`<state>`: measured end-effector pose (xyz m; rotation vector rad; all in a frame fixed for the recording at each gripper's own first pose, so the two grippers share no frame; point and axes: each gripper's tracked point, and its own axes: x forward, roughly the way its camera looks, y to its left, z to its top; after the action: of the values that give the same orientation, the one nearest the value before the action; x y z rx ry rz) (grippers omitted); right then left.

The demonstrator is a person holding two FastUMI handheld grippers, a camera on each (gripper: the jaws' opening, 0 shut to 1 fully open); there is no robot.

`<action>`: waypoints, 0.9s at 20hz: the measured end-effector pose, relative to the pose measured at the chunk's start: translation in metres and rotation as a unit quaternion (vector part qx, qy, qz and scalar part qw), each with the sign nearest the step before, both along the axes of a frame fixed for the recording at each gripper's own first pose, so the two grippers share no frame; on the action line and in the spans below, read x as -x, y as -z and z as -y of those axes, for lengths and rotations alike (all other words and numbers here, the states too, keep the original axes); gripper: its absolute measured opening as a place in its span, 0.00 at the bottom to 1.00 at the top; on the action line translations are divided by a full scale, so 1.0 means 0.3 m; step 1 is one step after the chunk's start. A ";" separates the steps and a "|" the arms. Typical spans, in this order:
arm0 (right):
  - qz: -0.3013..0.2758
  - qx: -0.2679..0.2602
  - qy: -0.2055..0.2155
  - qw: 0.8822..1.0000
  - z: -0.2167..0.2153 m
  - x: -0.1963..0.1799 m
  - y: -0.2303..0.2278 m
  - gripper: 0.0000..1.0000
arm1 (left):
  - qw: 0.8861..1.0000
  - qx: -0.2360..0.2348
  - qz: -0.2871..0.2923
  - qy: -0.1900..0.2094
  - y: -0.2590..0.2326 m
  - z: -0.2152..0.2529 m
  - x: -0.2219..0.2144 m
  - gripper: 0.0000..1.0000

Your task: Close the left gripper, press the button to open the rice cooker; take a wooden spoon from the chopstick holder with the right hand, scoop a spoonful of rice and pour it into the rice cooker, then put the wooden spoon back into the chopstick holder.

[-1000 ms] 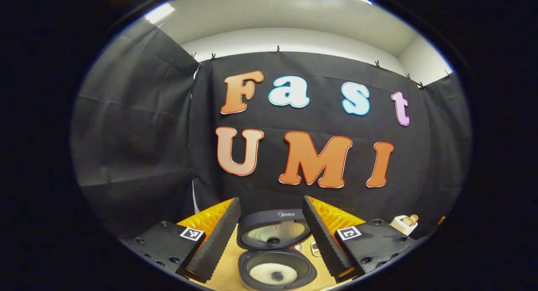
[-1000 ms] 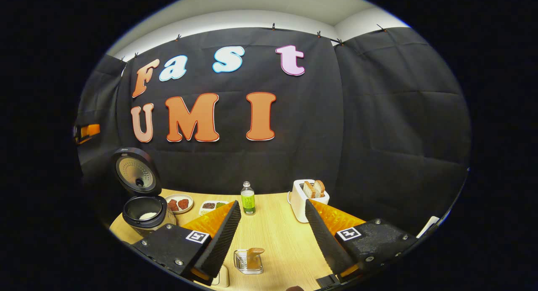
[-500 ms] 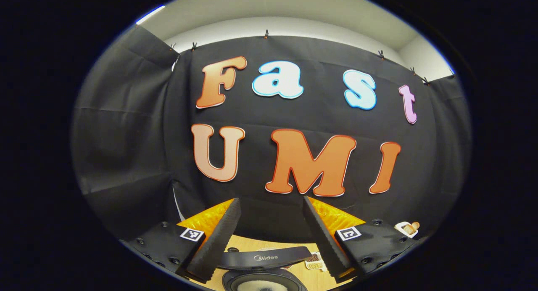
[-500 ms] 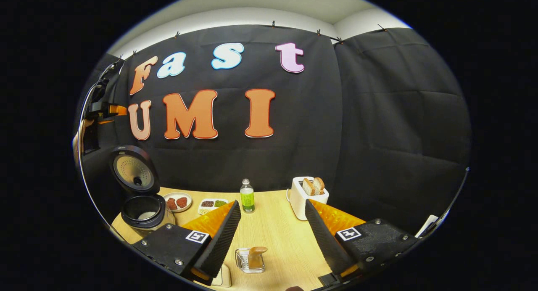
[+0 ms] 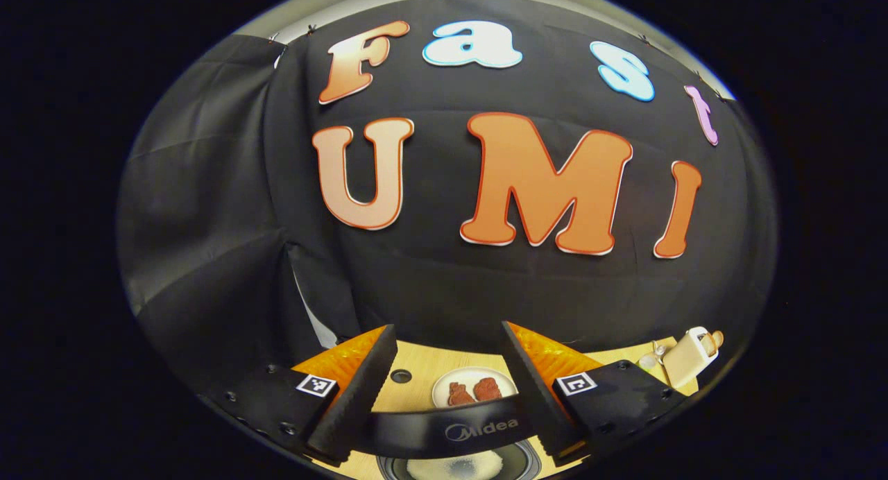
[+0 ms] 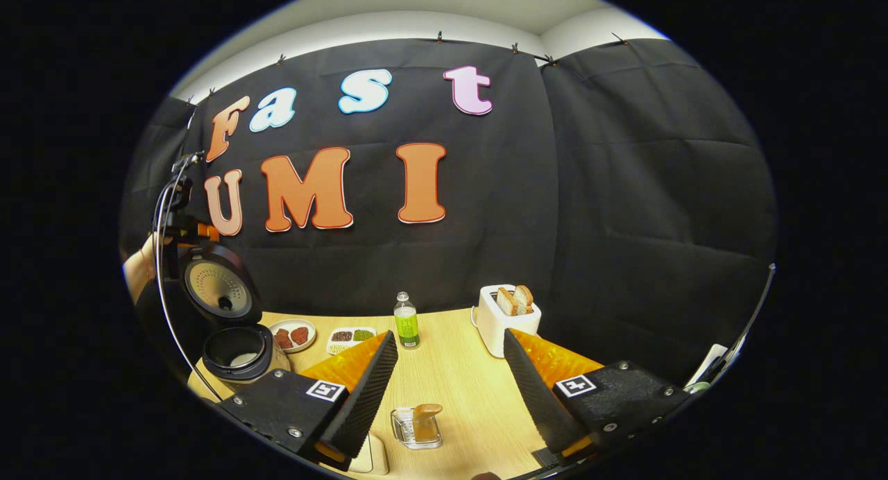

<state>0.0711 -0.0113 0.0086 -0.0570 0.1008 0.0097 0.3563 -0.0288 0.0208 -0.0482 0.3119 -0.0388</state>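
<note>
Two fingers of the left gripper [image 5: 449, 369] stand spread apart in the left gripper view, grasping nothing, with the upper edge of the raised rice cooker lid [image 5: 451, 430] lying across the gap between them at 6 o'clock. Whether either finger touches the lid cannot be told. Below that edge a strip of the lid's underside [image 5: 454, 465] shows. A plate [image 5: 474, 388] with two reddish pieces sits just beyond the lid, and a toaster [image 5: 687, 355] stands at 4 o'clock. The risk here, as I judge it, is that a finger nudges the lid and tips it shut or shifts the cooker on the table [image 5: 420, 362].

From the right gripper view, the right gripper [image 6: 449, 379] is likewise released and empty. The wooden spoon [image 6: 424, 419] stands in the clear chopstick holder [image 6: 415, 428] at 6 o'clock, between the fingers and below their tips. The rice cooker [image 6: 239, 352] sits open at 8 o'clock with white rice in its pot, and the other gripper [image 6: 182, 220] and a hand [image 6: 139, 272] sit above its lid. A bottle [image 6: 406, 322] and a tray [image 6: 350, 338] stand toward 12 o'clock. With the spoon seemingly back in place, the likely slip is knocking the light holder over while withdrawing.
</note>
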 end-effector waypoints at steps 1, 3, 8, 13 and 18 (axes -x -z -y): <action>-0.001 -0.001 0.000 1.000 -0.001 -0.002 0.000 0.95 | 1.000 0.013 0.018 0.001 -0.008 0.008 -0.008 1.00; -0.002 -0.003 -0.003 1.000 -0.003 -0.004 -0.002 0.95 | 1.000 0.014 0.015 0.002 0.000 0.014 0.015 0.97; -0.003 -0.012 -0.019 1.000 -0.020 0.009 -0.004 0.95 | 1.000 0.015 0.012 0.013 0.034 0.037 0.121 0.98; -0.003 -0.014 -0.035 0.999 -0.021 0.020 -0.017 0.95 | 0.999 0.018 -0.001 0.033 0.128 0.080 0.275 1.00; -0.005 -0.015 -0.056 0.998 -0.029 0.041 -0.012 0.95 | 0.999 0.011 -0.019 0.033 0.301 0.113 0.462 0.99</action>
<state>0.0587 -0.0026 0.0123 -0.0330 0.1080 0.1237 0.2178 -0.0626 -0.0695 -0.0611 0.3518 -0.1061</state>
